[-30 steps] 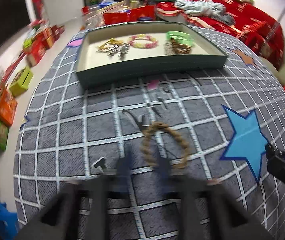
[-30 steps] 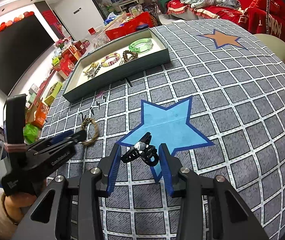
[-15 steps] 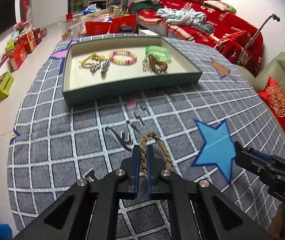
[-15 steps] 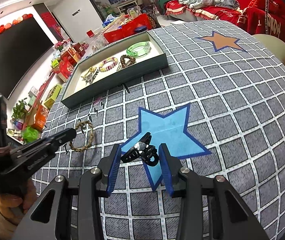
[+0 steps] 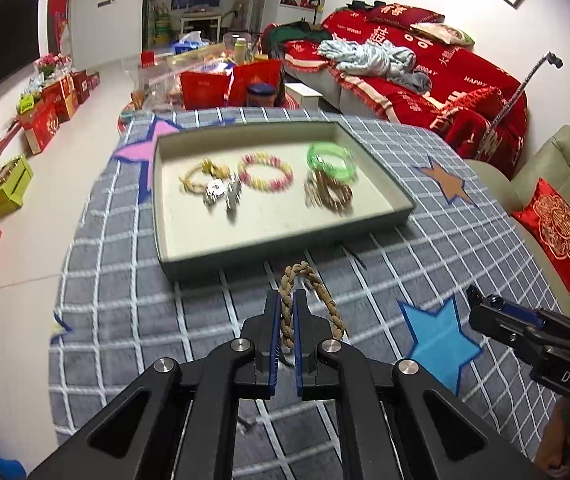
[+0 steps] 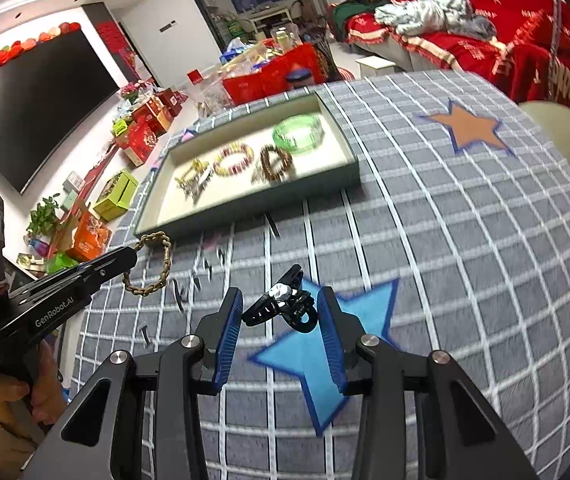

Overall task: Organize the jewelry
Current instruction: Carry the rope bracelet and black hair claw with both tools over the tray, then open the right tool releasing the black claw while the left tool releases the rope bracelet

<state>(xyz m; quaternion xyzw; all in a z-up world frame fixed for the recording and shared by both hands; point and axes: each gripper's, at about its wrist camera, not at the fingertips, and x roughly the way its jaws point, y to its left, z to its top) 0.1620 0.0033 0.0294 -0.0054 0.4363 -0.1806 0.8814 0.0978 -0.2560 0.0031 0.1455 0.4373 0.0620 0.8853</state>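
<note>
In the left wrist view, the left gripper [image 5: 286,300] has its two blue-padded fingers pressed together on a braided rope bracelet [image 5: 312,302]. The bracelet is pinched at one side of its loop, and the rest of the loop stands up and forward from the fingertips, above the grey checked tablecloth [image 5: 125,312]. Just beyond it lies the dark green jewelry tray [image 5: 285,236]. Inside the tray, from left to right, are a yellow cord bracelet with silver pieces [image 5: 211,184], a pink and yellow beaded bracelet [image 5: 266,171], a green bangle [image 5: 331,160] and, touching it on the near side, a brown beaded bracelet [image 5: 329,194]. At the right edge the right gripper [image 5: 475,300] comes into sight, near a blue star [image 5: 437,340] on the cloth.

In the right wrist view, the right gripper [image 6: 281,312] is spread, and a black hair claw clip [image 6: 285,306] sits between its blue pads. Whether the pads touch the clip, I cannot tell. The clip is over the blue star [image 6: 317,364]. At the left, the left gripper [image 6: 133,254] holds the rope bracelet [image 6: 153,262], which hangs in front of the near left corner of the tray [image 6: 253,210]. Small dark hairpins [image 6: 177,300] lie on the cloth between the two grippers. An orange star [image 6: 465,128] is at the far right.
</note>
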